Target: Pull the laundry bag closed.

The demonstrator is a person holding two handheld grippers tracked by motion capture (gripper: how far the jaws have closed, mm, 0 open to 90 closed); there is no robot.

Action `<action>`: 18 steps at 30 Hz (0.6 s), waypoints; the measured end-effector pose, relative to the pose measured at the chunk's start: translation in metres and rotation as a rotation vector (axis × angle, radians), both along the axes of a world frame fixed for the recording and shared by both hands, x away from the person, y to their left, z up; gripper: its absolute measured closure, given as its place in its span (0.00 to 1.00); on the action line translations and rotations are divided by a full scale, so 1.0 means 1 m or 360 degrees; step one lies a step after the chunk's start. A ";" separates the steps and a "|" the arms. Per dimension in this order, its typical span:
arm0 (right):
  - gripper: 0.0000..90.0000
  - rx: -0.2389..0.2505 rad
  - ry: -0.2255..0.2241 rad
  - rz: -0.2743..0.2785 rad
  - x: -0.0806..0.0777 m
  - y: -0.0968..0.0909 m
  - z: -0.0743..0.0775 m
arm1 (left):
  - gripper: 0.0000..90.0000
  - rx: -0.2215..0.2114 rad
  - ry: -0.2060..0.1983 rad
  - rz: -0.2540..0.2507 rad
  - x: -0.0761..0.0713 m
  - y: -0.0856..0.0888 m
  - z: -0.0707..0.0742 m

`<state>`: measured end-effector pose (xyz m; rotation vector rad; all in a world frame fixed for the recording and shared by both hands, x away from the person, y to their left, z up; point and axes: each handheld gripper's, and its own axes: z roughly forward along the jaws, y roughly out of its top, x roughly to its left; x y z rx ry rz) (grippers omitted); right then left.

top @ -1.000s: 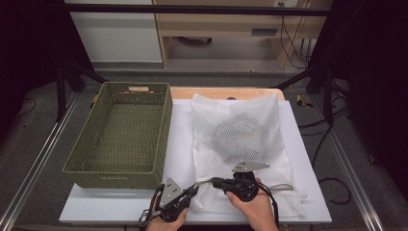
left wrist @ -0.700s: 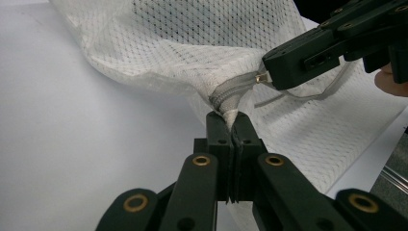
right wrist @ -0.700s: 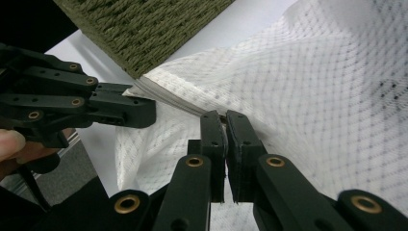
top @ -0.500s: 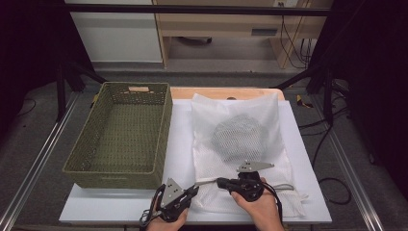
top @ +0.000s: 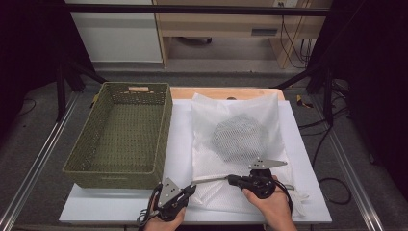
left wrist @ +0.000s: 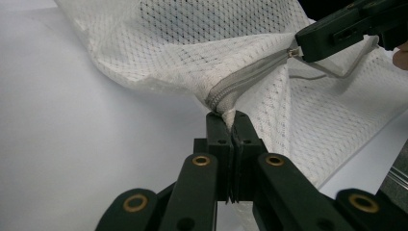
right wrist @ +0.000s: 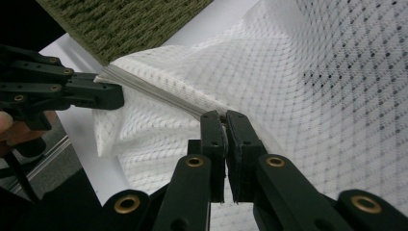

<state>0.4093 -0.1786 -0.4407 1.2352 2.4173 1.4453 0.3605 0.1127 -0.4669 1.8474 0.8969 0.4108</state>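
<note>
Tongs (left wrist: 230, 118) pinch mesh bag (top: 235, 139) zipper end; contents blurred behind mesh.

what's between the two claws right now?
A taut stretch of the mesh bag's zipper spans from the left claw to the right claw, clearest in the left gripper view.

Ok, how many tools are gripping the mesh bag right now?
2. The left tool clamps the mesh bag at the zipper's end; the right tool pinches the zipper further along.
</note>
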 end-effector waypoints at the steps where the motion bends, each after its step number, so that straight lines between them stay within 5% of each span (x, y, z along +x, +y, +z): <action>1: 0.96 0.0000 0.0001 0.0006 0.000 0.000 0.000 | 0.98 0.0008 -0.0004 -0.0003 0.000 0.000 0.000; 18: 0.97 -0.0020 0.0028 -0.0088 0.002 -0.035 0.001 | 0.98 0.0051 0.0023 0.0036 0.001 0.003 -0.002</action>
